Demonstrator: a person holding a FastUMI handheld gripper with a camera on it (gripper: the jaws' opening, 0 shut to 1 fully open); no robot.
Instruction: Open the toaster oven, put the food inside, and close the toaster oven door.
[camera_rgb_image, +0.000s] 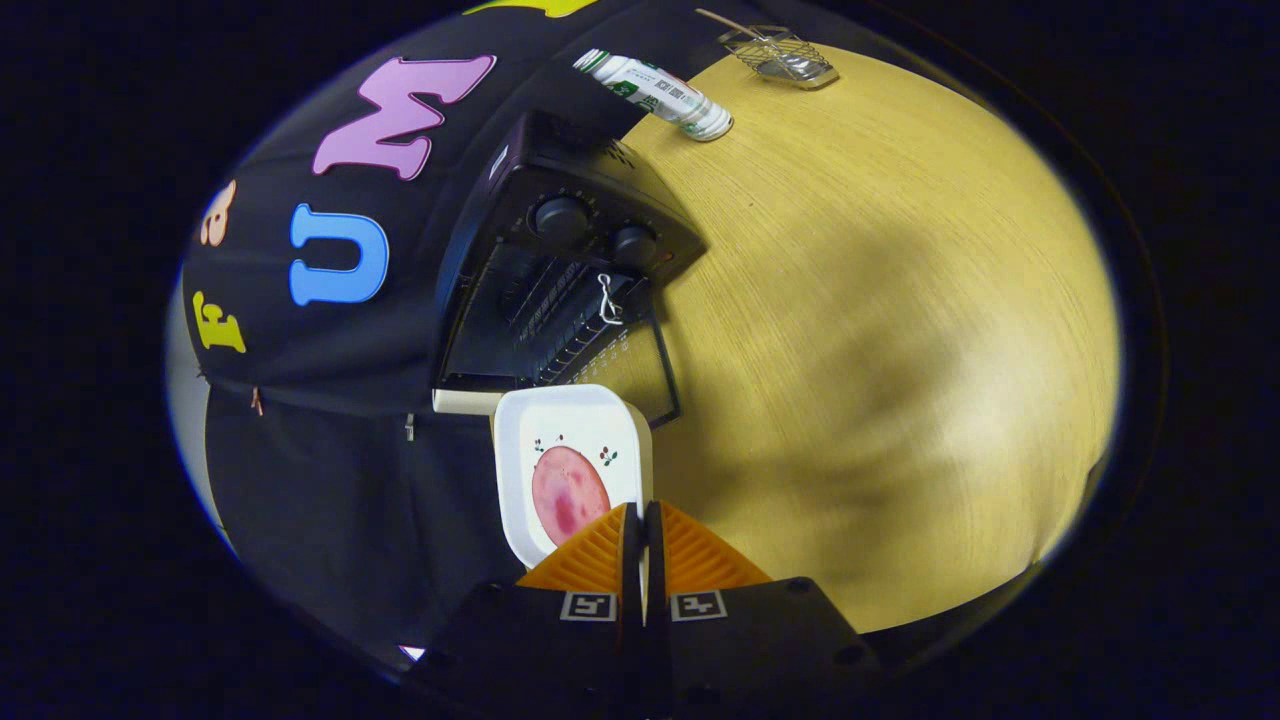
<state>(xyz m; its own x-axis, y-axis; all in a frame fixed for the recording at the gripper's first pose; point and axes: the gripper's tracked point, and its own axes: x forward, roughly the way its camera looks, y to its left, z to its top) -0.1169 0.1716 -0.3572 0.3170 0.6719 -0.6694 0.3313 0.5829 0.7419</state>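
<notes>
A wooden table (900, 330) with a pale yellow grain spreads across the scene, with the booth's black cloth wall behind it. At the table's far side, against the cloth, stands a black toaster oven (560, 250) with two round knobs (562, 218) on its control panel. Its glass door (620, 365) is dropped open and lies flat toward the fingers, and a small metal clip or hook (607, 300) hangs at the door's handle area. The wire rack inside shows as dark bars.

Just ahead of the fingers, between them and the open door, a white square plate (560, 420) with small cherry prints carries a round pink slice of ham (568, 495). The plate's far edge reaches the door's near edge.

Beyond the oven, a white and green bottle (655, 92) lies on its side on the table, and farther off sits a small wire basket (780, 55) with a thin stick resting on it.

The gripper (640, 525) has its orange ribbed fingers (590, 555) drawn nearly together, pinching the plate's near rim between them.
</notes>
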